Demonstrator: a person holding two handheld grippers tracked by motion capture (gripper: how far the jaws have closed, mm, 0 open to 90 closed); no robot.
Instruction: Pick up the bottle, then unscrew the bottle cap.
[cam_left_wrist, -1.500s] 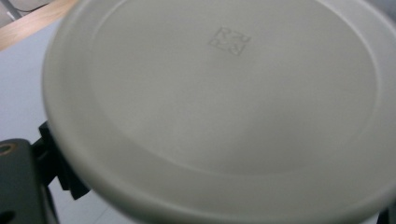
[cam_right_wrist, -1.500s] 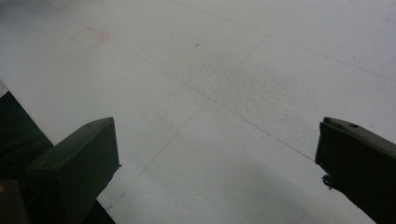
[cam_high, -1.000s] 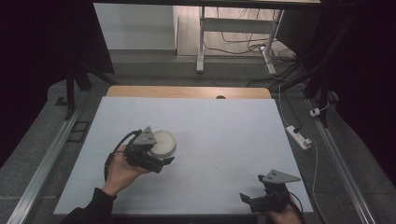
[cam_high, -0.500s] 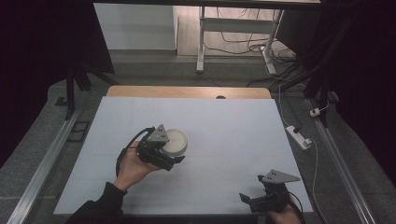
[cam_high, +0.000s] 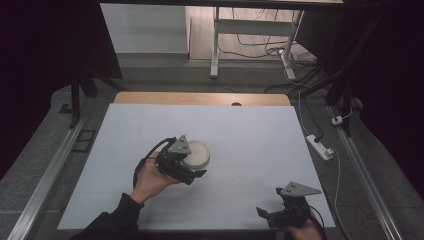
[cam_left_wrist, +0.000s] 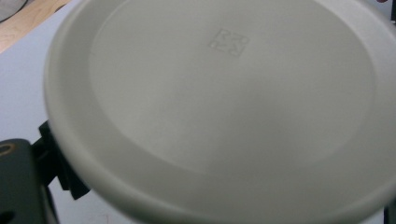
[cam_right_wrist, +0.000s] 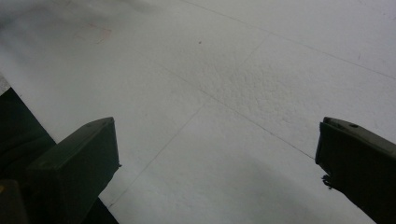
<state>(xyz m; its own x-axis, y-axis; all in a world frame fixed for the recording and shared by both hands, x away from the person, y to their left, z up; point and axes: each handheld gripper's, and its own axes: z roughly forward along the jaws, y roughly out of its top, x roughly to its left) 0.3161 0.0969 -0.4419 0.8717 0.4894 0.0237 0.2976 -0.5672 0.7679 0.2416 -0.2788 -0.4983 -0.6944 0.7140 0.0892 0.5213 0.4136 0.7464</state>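
A small square mark is embossed on the round, cream-white plastic dish (cam_left_wrist: 224, 107); it cannot be read. The left gripper (cam_high: 192, 167) holds this dish by its rim, near the middle of the white table (cam_high: 250, 135). The right gripper (cam_right_wrist: 217, 158) rests near the table's front edge, its 2 jaws wide apart.

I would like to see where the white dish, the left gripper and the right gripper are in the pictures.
white dish (cam_high: 198, 154): high view, on its round upper face.
left gripper (cam_high: 196, 176): high view, midway between its fingertips, beside the dish.
right gripper (cam_high: 263, 214): high view, midway between its open fingertips.
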